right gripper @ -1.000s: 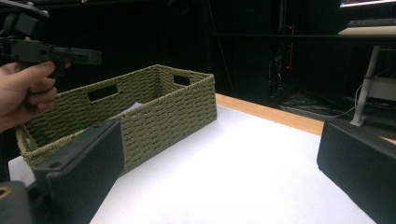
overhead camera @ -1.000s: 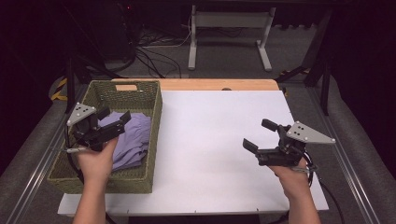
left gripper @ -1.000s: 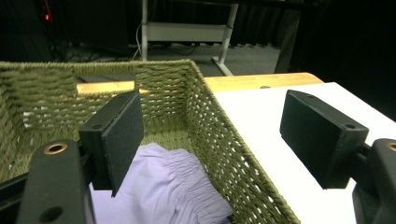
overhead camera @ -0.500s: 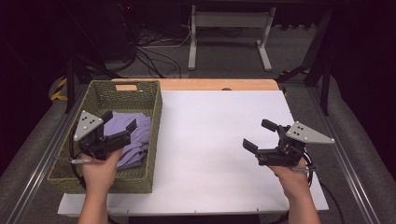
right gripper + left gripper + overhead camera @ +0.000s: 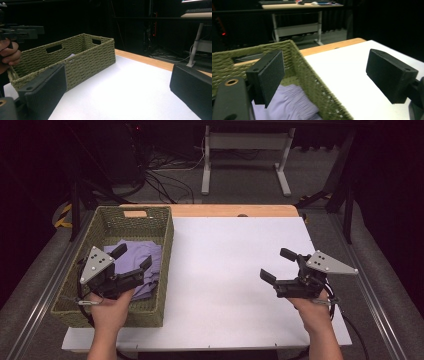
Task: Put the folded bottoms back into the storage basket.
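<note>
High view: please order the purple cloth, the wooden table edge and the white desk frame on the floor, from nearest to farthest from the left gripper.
From the left gripper:
1. Purple cloth, inside the green basket, right under the fingers.
2. Wooden table edge, at the table's far side.
3. White desk frame, on the floor beyond the table.

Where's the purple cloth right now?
In the high view the purple cloth lies inside the green basket at the table's left, just under the open left claw.

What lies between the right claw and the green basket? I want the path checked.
In the high view, only bare white tabletop lies between the right claw and the green basket.
</note>
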